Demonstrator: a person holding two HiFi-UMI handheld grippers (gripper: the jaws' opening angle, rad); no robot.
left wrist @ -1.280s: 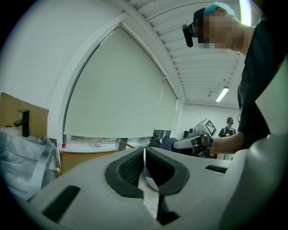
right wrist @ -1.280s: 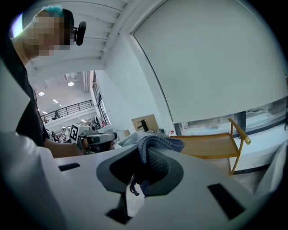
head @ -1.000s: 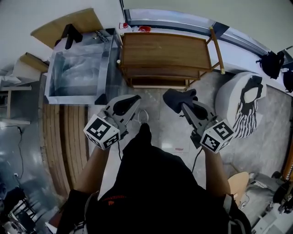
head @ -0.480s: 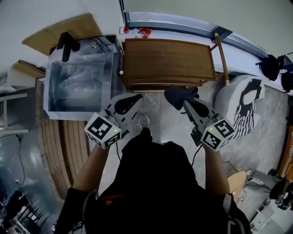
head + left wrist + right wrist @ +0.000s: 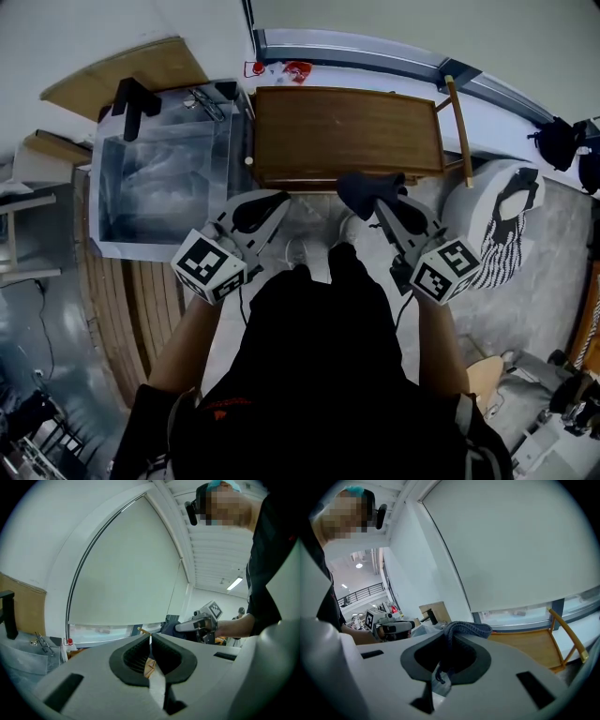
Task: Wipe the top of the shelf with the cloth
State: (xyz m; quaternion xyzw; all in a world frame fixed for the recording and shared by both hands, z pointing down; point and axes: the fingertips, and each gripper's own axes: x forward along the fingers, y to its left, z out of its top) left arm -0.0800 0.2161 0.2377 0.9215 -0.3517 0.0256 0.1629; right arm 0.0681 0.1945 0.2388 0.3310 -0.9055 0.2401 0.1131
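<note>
Head view: we list the right hand-held gripper [image 5: 379, 199], its jaws clamped on the dark blue-grey cloth [image 5: 364, 189]. The cloth bunches at the jaw tips, over the near edge of the wooden shelf [image 5: 347, 131]; we cannot tell whether cloth and wood touch. The shelf top lies just ahead of both grippers, its long side across them. The left hand-held gripper [image 5: 270, 202] hangs beside the right one and short of the shelf's near left corner. A clear container [image 5: 159, 173] stands ahead of it and to its left, against the shelf's side. Right gripper view: we record the right hand-held gripper [image 5: 450, 641] with the cloth [image 5: 466, 629] pinched between the dark pads, a fold spilling over the tips and a loose end hanging down inside; the shelf [image 5: 534, 648] shows ahead and to the right, lower than the jaws. Left gripper view: we enter the left hand-held gripper [image 5: 150, 641] with jaws together and only a thin slit between the pads, holding nothing.
</note>
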